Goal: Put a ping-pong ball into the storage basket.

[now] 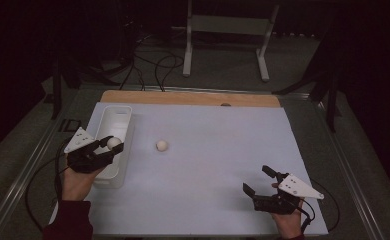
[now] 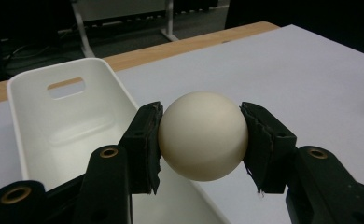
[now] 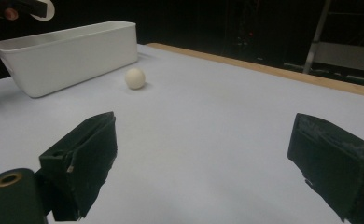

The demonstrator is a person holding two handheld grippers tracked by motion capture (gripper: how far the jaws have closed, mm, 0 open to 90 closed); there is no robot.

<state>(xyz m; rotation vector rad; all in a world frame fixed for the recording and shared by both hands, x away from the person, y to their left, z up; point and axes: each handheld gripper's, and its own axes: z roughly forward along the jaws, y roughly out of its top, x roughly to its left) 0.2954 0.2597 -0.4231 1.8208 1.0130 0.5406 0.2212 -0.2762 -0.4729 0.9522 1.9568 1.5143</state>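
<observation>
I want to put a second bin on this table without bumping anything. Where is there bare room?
The widest bare stretch lies right of the loose ball, up to the wooden edge and down to the right claw. The near middle between both hands is bare too. It is crowded on the left: the white bin, with the left claw gripping a ball over it.

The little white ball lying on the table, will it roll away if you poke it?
Probably yes. The loose ball is round and smooth on the flat table, so a nudge would likely send it rolling. It looks hard and light, like the ball pinched in the left hand-held gripper.
</observation>
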